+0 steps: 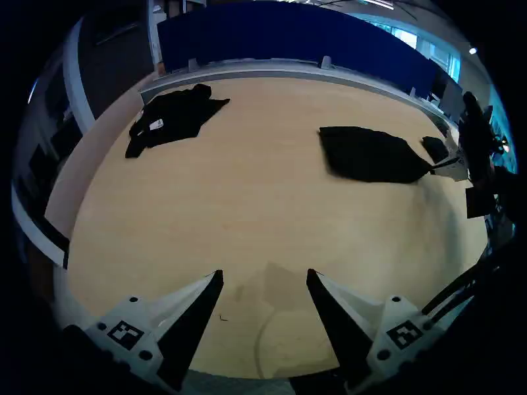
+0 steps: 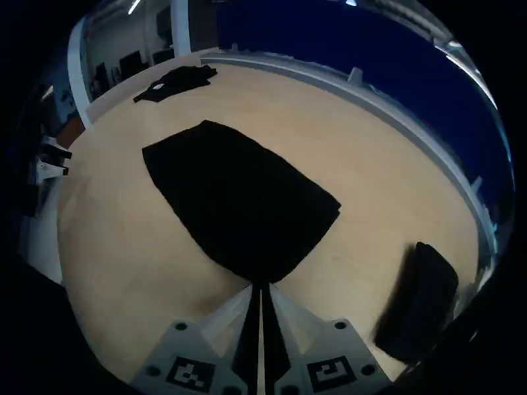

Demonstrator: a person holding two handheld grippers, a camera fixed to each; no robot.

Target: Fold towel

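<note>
A broad table of pale, smooth, wood-look laminate with a faint grain spreads out ahead of both tools. Its far edge curves and carries a light grey rim, and behind that stands a deep blue partition. Bright windows show past the partition, far off to the right of the left gripper.

The left gripper hangs over bare tabletop. Its two tapered, black-faced fingers are spread wide with nothing between them. Far ahead and to its left lies a crumpled black cloth, lumpy and irregular, with a small white patch on it. Ahead and to its right lies the towel, black, matte and flat. Its right corner is drawn to a point where the right gripper meets it.

In the right gripper view the towel spreads directly in front of the fingers as a rough four-sided sheet. It has soft edges and rounded corners and narrows toward the tool. The right gripper's fingers are pressed together on the towel's nearest corner, pinching it. Close by on that gripper's right sits a dark oblong thing with rounded ends. It is blurred, possibly another folded cloth.
</note>
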